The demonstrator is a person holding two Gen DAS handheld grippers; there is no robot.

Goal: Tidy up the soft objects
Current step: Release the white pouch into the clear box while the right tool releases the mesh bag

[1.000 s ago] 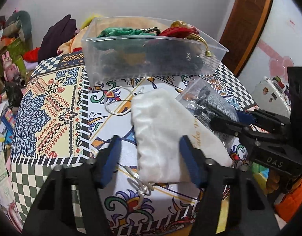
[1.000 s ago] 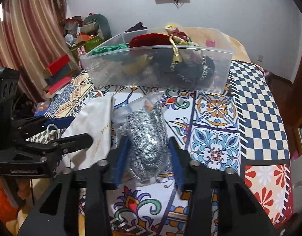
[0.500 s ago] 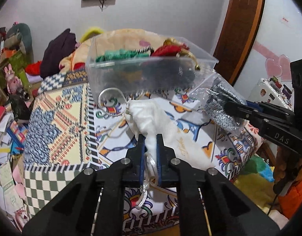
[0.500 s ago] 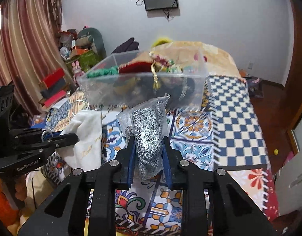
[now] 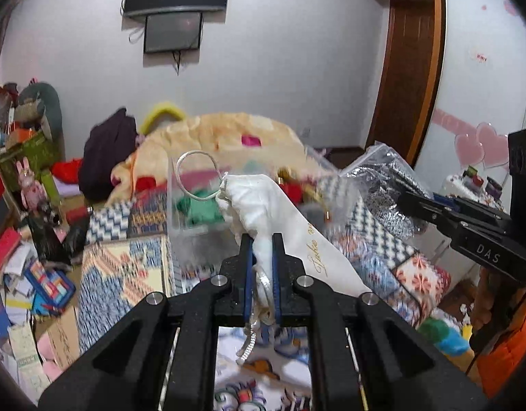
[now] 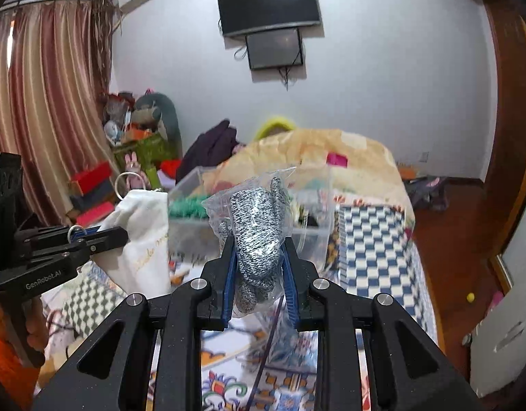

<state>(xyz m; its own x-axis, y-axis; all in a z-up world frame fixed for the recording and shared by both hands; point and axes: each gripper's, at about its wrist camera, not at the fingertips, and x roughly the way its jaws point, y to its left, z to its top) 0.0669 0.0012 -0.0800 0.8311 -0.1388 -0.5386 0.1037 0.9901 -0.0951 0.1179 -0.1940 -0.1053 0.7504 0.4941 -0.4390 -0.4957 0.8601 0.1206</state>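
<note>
My left gripper (image 5: 261, 239) is shut on a white drawstring cloth bag (image 5: 283, 219) and holds it up above the patterned table (image 5: 125, 274). My right gripper (image 6: 259, 243) is shut on a clear plastic bag with a grey knitted item (image 6: 257, 219) inside, also lifted. The clear plastic bin (image 6: 314, 212) with soft things in it stands behind both bags. The white bag also shows in the right wrist view (image 6: 143, 233), and the knit bag in the left wrist view (image 5: 386, 188).
A bed with a beige blanket (image 6: 314, 147) lies behind the bin. Boxes, toys and clutter (image 5: 23, 205) pile up at the left by the curtain (image 6: 40, 102). A wooden door frame (image 5: 410, 85) stands at the right.
Both grippers closed on their bags, then lifted them off the table. The views tilted up, and the bin now sits lower and farther behind the bags.
</note>
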